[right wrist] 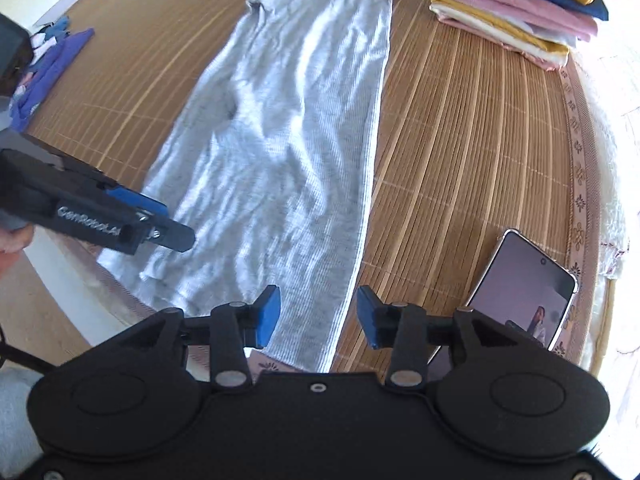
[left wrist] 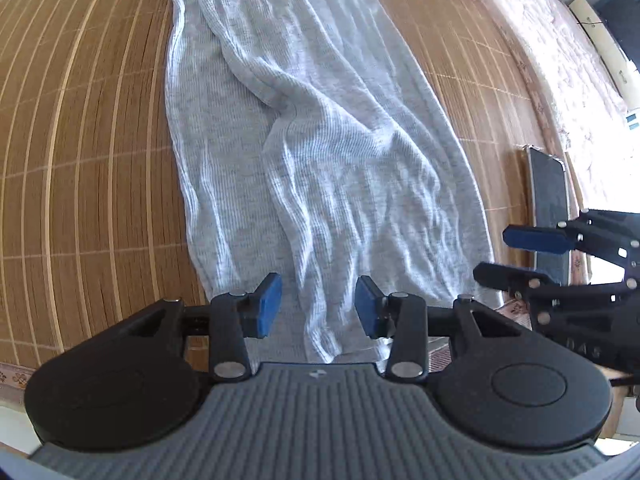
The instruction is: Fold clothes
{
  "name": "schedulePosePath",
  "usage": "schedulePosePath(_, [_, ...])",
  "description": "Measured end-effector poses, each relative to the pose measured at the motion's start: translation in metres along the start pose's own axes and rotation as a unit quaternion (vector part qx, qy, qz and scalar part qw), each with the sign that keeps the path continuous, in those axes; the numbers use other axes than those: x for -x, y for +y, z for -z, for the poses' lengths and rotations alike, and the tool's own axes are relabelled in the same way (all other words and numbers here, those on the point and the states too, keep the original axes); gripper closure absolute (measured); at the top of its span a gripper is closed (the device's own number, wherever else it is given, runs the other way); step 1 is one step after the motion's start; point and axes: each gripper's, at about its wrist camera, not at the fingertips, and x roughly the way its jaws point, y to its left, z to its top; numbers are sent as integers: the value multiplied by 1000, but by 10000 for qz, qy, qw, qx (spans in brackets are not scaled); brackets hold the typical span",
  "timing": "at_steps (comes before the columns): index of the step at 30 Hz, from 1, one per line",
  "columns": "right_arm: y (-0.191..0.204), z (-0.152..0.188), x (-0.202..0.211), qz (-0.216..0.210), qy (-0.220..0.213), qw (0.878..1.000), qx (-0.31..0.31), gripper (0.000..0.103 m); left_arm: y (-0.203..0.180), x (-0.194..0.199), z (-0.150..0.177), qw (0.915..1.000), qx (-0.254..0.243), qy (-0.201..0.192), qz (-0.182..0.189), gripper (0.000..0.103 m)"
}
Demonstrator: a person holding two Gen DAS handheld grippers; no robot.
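Left gripper: I read the jaws as parted to a middling gap, nothing between the blue pads. It points steeply down over the near end of the grey garment; I cannot tell whether the pads touch the cloth.

Right gripper: jaws likewise parted about halfway, holding nothing. The left pad sits over the garment's near right part, the right pad over bare mat, so the garment's right edge runs up between them.

Grippers relative to each other: in the left wrist view the right gripper shows at the right, just beside the garment's near right corner. In the right wrist view the left gripper reaches in from the left over the near left corner.

Grey garment: ribbed, wrinkled, laid out long on the bamboo mat, running away from me; a folded-over layer ridges down its middle.

Near edge: garment's near end lies close to the mat's patterned border.

Phone: on the mat right of the garment, near the right gripper, screen up.

Open room: bare mat either side of the garment, wider on the left.

Far right: stack of folded clothes, apart from the garment.

Far left: purple clothes at the mat's edge.
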Motion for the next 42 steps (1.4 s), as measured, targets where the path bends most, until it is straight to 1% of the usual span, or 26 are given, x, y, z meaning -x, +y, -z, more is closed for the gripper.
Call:
schedulePosePath(3, [-9, -5, -8, -91, 46, 9992, -378, 60, 4, 0, 3, 9999, 131, -58, 40, 58])
schedulePosePath(6, [-11, -6, -14, -76, 94, 9984, -560, 60, 1, 0, 3, 10000, -12, -56, -13, 59])
schedulePosePath(7, [-10, -6, -16, -38, 113, 9983, -568, 60, 0, 0, 3, 9999, -106, -35, -45, 62])
schedulePosePath(8, [-9, -6, -17, 2, 131, 9982, -581, 61, -3, -1, 2, 9997, -203, -22, -129, 79])
schedulePosePath(9, [-9, -6, -17, 55, 151, 9980, -619, 66, -3, -1, 2, 9995, -252, -26, -199, 85])
schedulePosePath(10, [-10, -7, -17, 124, 203, 9974, -677, 70, -3, -2, 1, 9993, -274, -38, -245, 89])
schedulePosePath(11, [-11, -8, -18, 176, 265, 9968, -736, 79, -2, -1, 1, 9995, -227, -55, -230, 93])
schedulePosePath(12, [-13, -9, -17, 190, 288, 9961, -809, 90, 0, 0, 1, 9997, -148, -76, -190, 95])
schedulePosePath(13, [-17, -9, -15, 131, 299, 9952, -923, 95, 1, 2, 1, 9997, -118, -115, -191, 97])
schedulePosePath(15, [-24, -8, -10, 25, 260, 9927, -1176, 100, 0, 8, 2, 9992, -277, -211, -221, 98])
schedulePosePath(17, [-29, -8, -2, -52, 191, 9906, -1355, 100, -3, 18, 2, 9985, -444, -281, -132, 99])
schedulePosePath(20, [-29, -7, 23, -199, 35, 9881, -1528, 100, -2, 37, 1, 9977, -566, -370, -58, 99])
schedulePosePath(23, [-29, -9, 45, -295, -72, 9867, -1596, 100, 1, 56, -2, 9974, -560, -458, -6, 99])
schedulePosePath(27, [-29, -14, 54, -461, -88, 9827, -1791, 100, 9, 65, -5, 9986, -383, -344, 137, 99])
schedulePosePath(28, [-28, -15, 51, -539, -12, 9816, -1830, 100, 10, 66, -3, 9987, -360, -324, 144, 99])
schedulePosePath(29, [-28, -15, 47, -538, -38, 9807, -1882, 98, 11, 66, -1, 9988, -350, -309, 135, 99])
schedulePosePath(30, [-26, -13, 42, -514, -59, 9807, -1887, 93, 12, 64, 1, 9990, -341, -266, 145, 99])
schedulePosePath(31, [-24, -13, 34, -471, 41, 9819, -1835, 91, 12, 61, 3, 9991, -314, -230, 138, 99])
schedulePosePath(33, [-18, -12, 18, -385, 243, 9839, -1726, 77, 13, 54, 7, 9994, -304, -147, 122, 99])
schedulePosePath(35, [-12, -9, 2, -268, 368, 9860, -1606, 71, 14, 50, 10, 9994, -312, -133, 71, 99])
schedulePosePath(36, [-9, -7, -4, -156, 393, 9863, -1595, 65, 14, 48, 11, 9994, -315, -132, 61, 99])
schedulePosePath(37, [-7, -5, -11, -72, 467, 9859, -1608, 63, 14, 47, 11, 9994, -305, -138, 46, 99])
schedulePosePath(39, [-3, -1, -17, -8, 451, 9854, -1641, 62, 14, 42, 10, 9995, -307, -50, 63, 99])
schedulePosePath(41, [2, 1, -16, 120, 424, 9878, -1493, 63, 14, 37, 9, 9995, -290, 69, 95, 99])
schedulePosePath(42, [5, 1, -15, 203, 435, 9892, -1381, 69, 14, 35, 9, 9995, -253, 119, 141, 98])
